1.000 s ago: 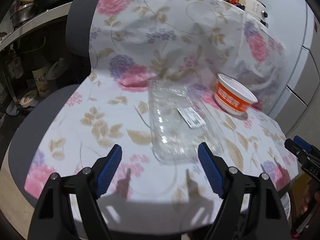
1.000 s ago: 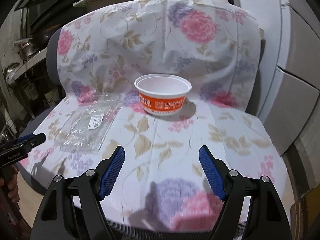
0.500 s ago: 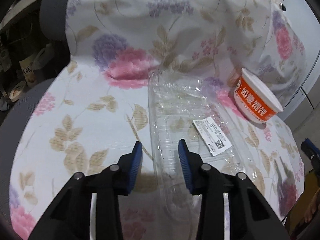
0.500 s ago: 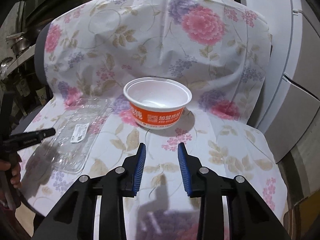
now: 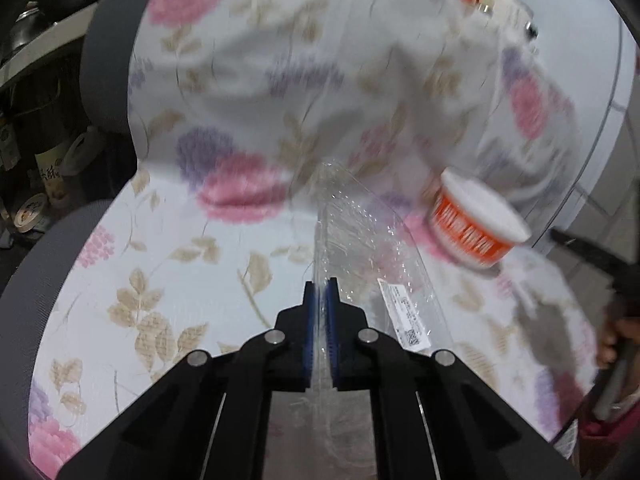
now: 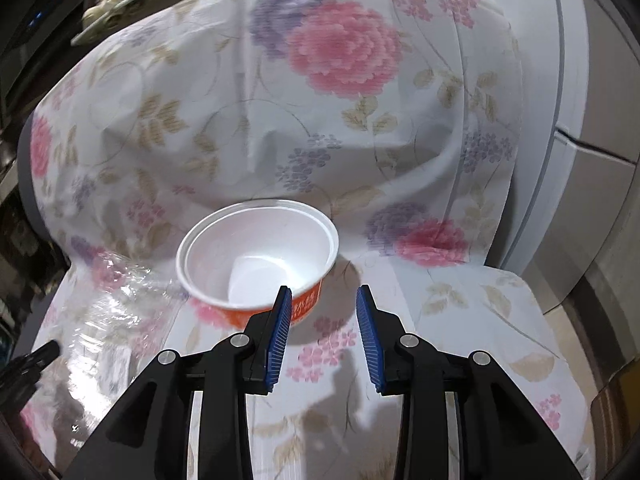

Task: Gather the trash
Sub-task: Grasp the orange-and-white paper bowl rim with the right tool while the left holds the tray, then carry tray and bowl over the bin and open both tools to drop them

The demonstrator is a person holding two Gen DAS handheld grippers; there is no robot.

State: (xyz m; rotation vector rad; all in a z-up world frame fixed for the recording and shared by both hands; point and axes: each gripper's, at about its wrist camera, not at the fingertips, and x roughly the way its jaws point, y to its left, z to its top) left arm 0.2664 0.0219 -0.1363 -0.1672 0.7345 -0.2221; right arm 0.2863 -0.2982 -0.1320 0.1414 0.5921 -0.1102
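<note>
Change since a second ago: both grippers, then spread wide and short of the items, have advanced and narrowed. Left gripper [image 5: 320, 304]: blue pads pinching the near edge of the clear plastic clamshell [image 5: 360, 240], which tilts up off the floral cloth [image 5: 168, 264]. Right gripper [image 6: 323, 322]: jaws partly spread, nothing between them; left pad just at the rim of the orange-and-white paper bowl [image 6: 256, 256], which stands upright on the cloth-covered chair seat, beside the clamshell.
</note>
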